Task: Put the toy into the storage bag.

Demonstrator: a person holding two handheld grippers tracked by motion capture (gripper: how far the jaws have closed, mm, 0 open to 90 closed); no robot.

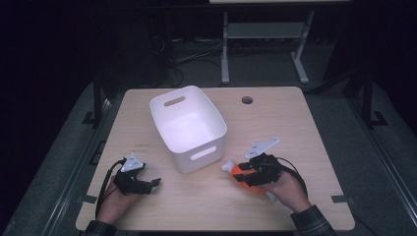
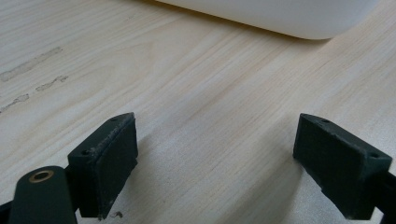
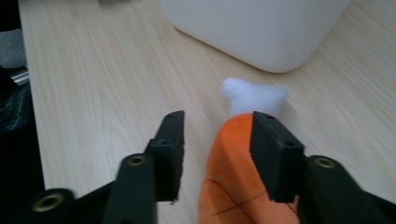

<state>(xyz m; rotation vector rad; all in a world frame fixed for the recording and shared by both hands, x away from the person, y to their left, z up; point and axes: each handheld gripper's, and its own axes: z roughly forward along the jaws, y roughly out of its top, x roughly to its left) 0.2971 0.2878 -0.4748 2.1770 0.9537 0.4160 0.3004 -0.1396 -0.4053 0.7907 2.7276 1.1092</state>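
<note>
An orange plush toy (image 1: pixel 239 173) with a white tip (image 1: pixel 226 166) lies on the wooden table just right of the white bin's near corner. My right gripper (image 1: pixel 244 173) reaches over it from the right. In the right gripper view the toy (image 3: pixel 233 172) sits between the parted jaws of the right gripper (image 3: pixel 217 121). It touches the right-hand jaw, and a gap shows at the other. My left gripper (image 1: pixel 155 183) rests low over bare table at the front left. Its jaws (image 2: pixel 215 126) are wide open with nothing between them.
A white plastic bin (image 1: pixel 216 118) with handle slots stands mid-table, its inside bare; its wall (image 3: pixel 261 32) is close ahead of the right gripper and also of the left one (image 2: pixel 280 18). A cable hole (image 1: pixel 247 100) sits at the table's back. Dark floor and a desk frame lie beyond.
</note>
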